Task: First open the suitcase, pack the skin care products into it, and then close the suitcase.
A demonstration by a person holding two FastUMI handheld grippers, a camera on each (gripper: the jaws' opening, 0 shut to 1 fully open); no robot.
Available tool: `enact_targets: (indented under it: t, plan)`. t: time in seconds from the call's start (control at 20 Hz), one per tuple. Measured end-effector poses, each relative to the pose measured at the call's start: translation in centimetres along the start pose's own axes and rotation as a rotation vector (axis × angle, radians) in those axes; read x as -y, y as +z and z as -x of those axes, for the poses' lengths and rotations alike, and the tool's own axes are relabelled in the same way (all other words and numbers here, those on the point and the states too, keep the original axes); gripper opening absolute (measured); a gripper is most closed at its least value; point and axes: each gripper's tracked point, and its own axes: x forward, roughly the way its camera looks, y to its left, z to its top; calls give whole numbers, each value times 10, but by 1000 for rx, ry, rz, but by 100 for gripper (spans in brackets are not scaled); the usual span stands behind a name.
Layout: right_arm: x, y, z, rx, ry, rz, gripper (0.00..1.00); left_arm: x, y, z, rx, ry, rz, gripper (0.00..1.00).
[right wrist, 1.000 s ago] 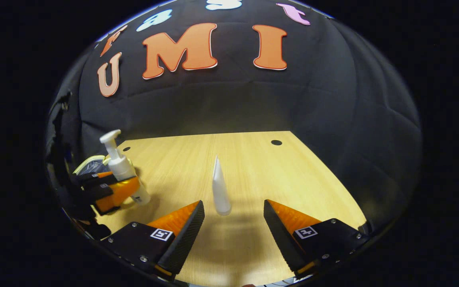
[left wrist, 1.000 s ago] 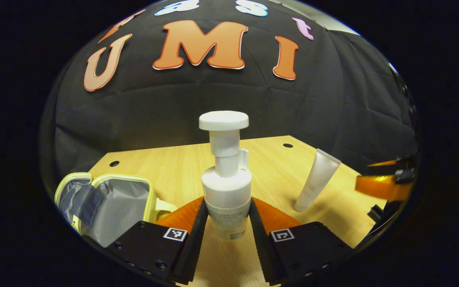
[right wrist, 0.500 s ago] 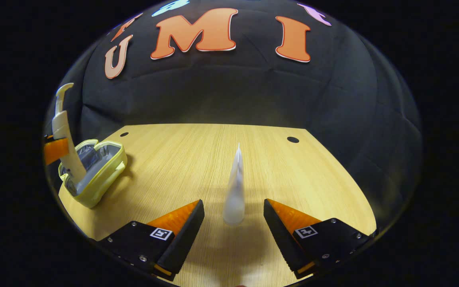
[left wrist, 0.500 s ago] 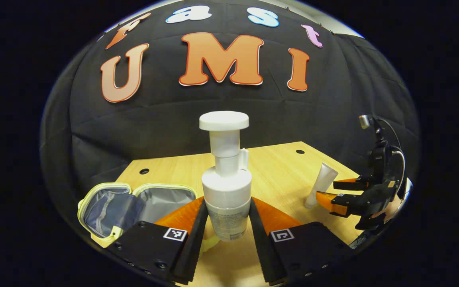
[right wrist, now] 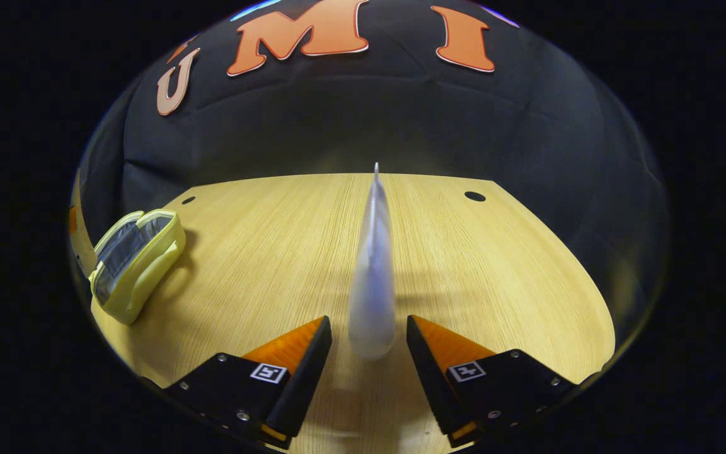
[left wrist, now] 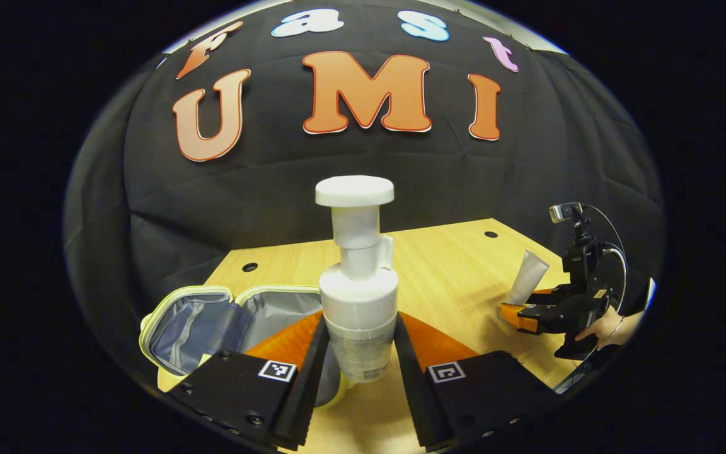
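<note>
Suitcase-bound pump bottle (left wrist: pixel 358 296) sits upright, pinched in the left hand-held gripper (left wrist: pixel 355 353) above the desk (left wrist: pixel 445 277). Right hand-held gripper (right wrist: pixel 369 347) stands narrow around a blurred tube (right wrist: pixel 372 265); contact unclear. Yellow suitcase (left wrist: pixel 212 315) lies open, grey lining bare, partly hidden behind the left fingers.

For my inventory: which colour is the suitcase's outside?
Pale yellow suitcase; clearest in right gripper view.
</note>
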Motion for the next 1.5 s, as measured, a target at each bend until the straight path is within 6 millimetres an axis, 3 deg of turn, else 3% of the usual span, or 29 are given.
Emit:
enact_targets:
  t: [0.05, 0.1, 0.35, 0.4, 0.55, 0.6, 0.7, 1.0, 1.1, 1.3, 1.5]
  plan:
    - [2, -2, 0, -7, -10, 5, 63, 1, -2, 0, -3, 0, 2, 61]
    - [2, -2, -3, -10, -6, 4, 55, 1, -4, 2, -8, 0, 5, 61]
    - [3, 0, -1, -18, 11, 3, 48, -1, -10, 5, -32, -2, 24, 61]
    - [4, -1, 1, -30, 9, -4, 41, -2, -9, 6, -35, -3, 29, 61]
    - [2, 9, 14, -25, 10, -28, 40, -11, -5, 8, -32, -15, 34, 63]
    - [-2, 16, 19, -20, 17, -47, 44, -16, -3, 10, -33, -21, 33, 63]
    - [-14, 28, 34, -18, 38, -95, 40, -27, -1, 12, -35, -26, 31, 61]
    - [-46, 60, 79, 9, 53, -163, 39, -74, 12, 12, -90, -103, 18, 61]
    - [-59, 65, 89, 9, 54, -182, 39, -98, 13, 8, -139, -136, -2, 61]
    - [-85, 68, 103, 2, 49, -201, 39, -145, -5, -9, -291, -193, -41, 61]
    - [-106, 67, 117, 4, 55, -248, 40, -156, -41, -41, -501, -292, 9, 62]
